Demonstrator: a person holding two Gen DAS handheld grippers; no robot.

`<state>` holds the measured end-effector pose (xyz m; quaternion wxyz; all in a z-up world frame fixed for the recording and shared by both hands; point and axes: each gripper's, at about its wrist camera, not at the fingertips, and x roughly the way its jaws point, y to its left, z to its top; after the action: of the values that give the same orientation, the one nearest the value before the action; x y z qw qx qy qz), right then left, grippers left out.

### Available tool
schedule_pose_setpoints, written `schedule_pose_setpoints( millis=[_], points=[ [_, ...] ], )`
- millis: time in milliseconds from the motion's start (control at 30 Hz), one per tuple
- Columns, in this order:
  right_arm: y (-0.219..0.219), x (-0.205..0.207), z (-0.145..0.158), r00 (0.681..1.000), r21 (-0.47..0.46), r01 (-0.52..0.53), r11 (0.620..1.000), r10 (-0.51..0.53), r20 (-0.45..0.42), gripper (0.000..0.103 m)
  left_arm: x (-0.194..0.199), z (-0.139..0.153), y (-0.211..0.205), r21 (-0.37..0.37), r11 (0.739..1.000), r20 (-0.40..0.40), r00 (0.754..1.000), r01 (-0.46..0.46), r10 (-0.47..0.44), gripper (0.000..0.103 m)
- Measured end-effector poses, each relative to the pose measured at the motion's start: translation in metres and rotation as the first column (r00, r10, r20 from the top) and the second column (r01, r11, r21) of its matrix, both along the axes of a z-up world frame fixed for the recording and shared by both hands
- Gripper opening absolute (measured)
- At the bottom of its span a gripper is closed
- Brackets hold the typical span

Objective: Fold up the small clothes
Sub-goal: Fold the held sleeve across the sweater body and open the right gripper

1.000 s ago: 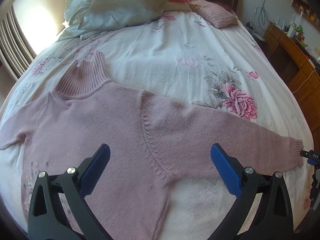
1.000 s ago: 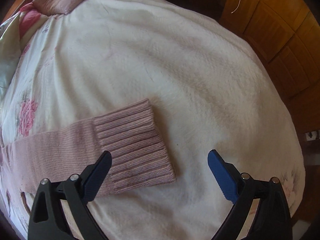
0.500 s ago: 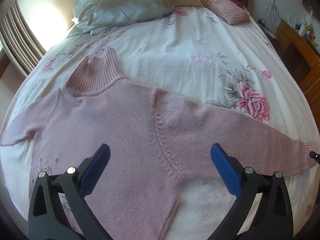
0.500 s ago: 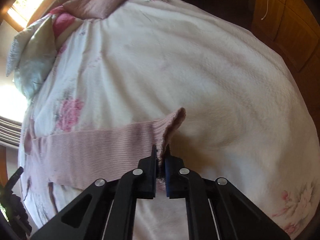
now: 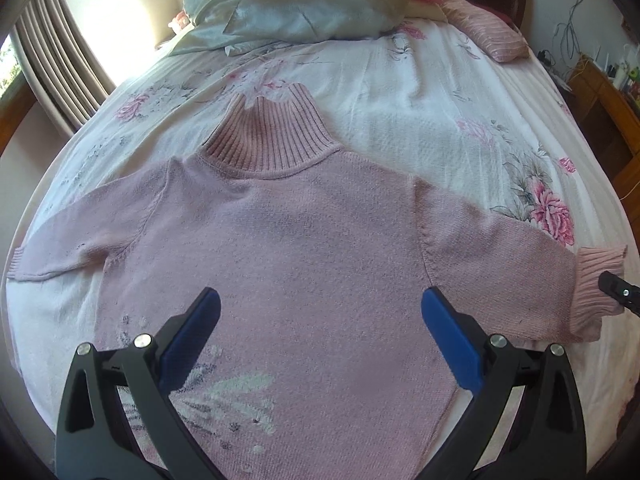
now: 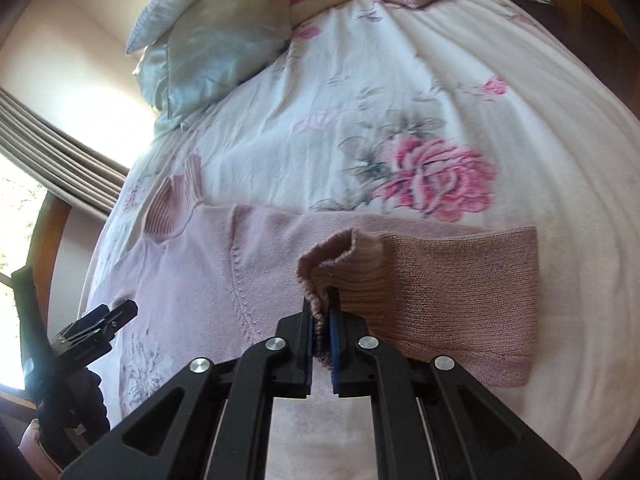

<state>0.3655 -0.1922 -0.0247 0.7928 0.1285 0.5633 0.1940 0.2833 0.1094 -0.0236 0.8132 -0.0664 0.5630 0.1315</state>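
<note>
The sweater (image 5: pixel 304 248) lies flat on the bed (image 5: pixel 440 92), its neck toward the pillows (image 5: pixel 312 0) at the far end. One sleeve lies out to the left. The right sleeve's cuff (image 6: pixel 352 276) is folded back over that sleeve, in the right claw (image 6: pixel 322 320). The left claw (image 5: pixel 316 316) is above the sweater's middle. A dresser (image 5: pixel 608 120) stands right of the bed.

A matt knitted sweater (image 5: pixel 304 248) with ribbed cuff (image 6: pixel 360 276) is spread on textured cotton bedspread (image 5: pixel 420 92); pillows (image 5: pixel 304 0) are satin-glossy.
</note>
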Motion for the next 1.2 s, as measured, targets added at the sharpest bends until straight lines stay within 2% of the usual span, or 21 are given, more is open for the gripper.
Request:
schedule_pose_setpoints(
  millis=[200,267,333,367,433,600,667,733,833,900,933,967,1033,1100,1133,1167,1200],
  points=[
    [0.051,0.006,-0.048,0.995,-0.01,-0.04,0.999,0.039,-0.089,0.008,-0.003,-0.01,0.012,-0.045,0.999,-0.031,0.999,0.015,-0.016,0.1],
    [0.057,0.004,-0.056,0.992,0.033,-0.053,0.998,0.056,-0.113,0.019,-0.001,-0.015,0.012,-0.067,0.998,-0.043,0.999,0.015,-0.018,0.1],
    [0.059,-0.002,-0.049,0.99,0.112,-0.082,0.99,0.095,-0.107,0.046,0.003,-0.019,0.007,-0.096,0.995,-0.053,0.998,0.023,-0.029,0.099],
    [0.056,-0.008,-0.039,0.99,0.133,-0.099,0.986,0.111,-0.084,0.048,0.005,-0.02,0.003,-0.112,0.993,-0.054,0.998,0.03,-0.036,0.099],
    [0.043,-0.023,-0.019,0.993,0.111,-0.106,0.988,0.11,-0.036,0.047,0.011,-0.025,-0.01,-0.147,0.988,-0.058,0.996,0.051,-0.06,0.099],
    [-0.02,-0.057,-0.003,1.0,0.049,0.018,0.999,-0.016,-0.027,0.049,0.034,-0.053,-0.062,-0.266,0.959,-0.107,0.986,0.099,-0.131,0.099],
    [-0.045,-0.07,-0.002,0.997,0.026,0.066,0.997,-0.065,-0.033,0.049,0.041,-0.069,-0.083,-0.29,0.952,-0.139,0.979,0.102,-0.147,0.099],
    [-0.068,-0.083,-0.003,0.994,0.007,0.106,0.994,-0.105,-0.04,0.049,0.048,-0.085,-0.102,-0.29,0.95,-0.167,0.972,0.112,-0.166,0.099],
    [-0.09,-0.096,-0.006,0.986,-0.011,0.156,0.988,-0.156,-0.05,0.049,0.059,-0.097,-0.129,-0.25,0.957,-0.184,0.963,0.147,-0.196,0.095],
    [-0.104,-0.104,-0.009,0.98,-0.013,0.187,0.982,-0.188,-0.06,0.049,0.065,-0.105,-0.143,-0.251,0.954,-0.204,0.955,0.162,-0.216,0.089],
    [-0.11,-0.107,-0.01,0.978,-0.013,0.199,0.98,-0.2,-0.065,0.049,0.068,-0.11,-0.15,-0.265,0.95,-0.215,0.95,0.167,-0.227,0.074],
    [-0.114,-0.108,-0.012,0.975,-0.013,0.21,0.978,-0.21,-0.07,0.049,0.069,-0.113,-0.156,-0.271,0.948,-0.22,0.948,0.168,-0.231,0.065],
    [-0.12,-0.11,-0.014,0.971,-0.015,0.225,0.974,-0.225,-0.08,0.049,0.072,-0.115,-0.165,-0.256,0.952,-0.218,0.949,0.171,-0.229,0.059],
    [-0.123,-0.11,-0.014,0.97,-0.021,0.229,0.973,-0.23,-0.081,0.049,0.072,-0.111,-0.169,-0.256,0.951,-0.202,0.952,0.176,-0.23,0.044],
    [-0.124,-0.109,-0.014,0.969,-0.026,0.231,0.973,-0.232,-0.08,0.049,0.072,-0.108,-0.168,-0.288,0.942,-0.184,0.956,0.171,-0.23,0.025],
    [-0.125,-0.109,-0.014,0.969,-0.028,0.232,0.972,-0.234,-0.079,0.049,0.071,-0.104,-0.165,-0.324,0.933,-0.169,0.961,0.157,-0.22,0.019],
    [-0.125,-0.108,-0.014,0.968,-0.026,0.235,0.972,-0.236,-0.079,0.049,0.069,-0.098,-0.162,-0.34,0.929,-0.152,0.966,0.147,-0.208,0.018]
  ],
)
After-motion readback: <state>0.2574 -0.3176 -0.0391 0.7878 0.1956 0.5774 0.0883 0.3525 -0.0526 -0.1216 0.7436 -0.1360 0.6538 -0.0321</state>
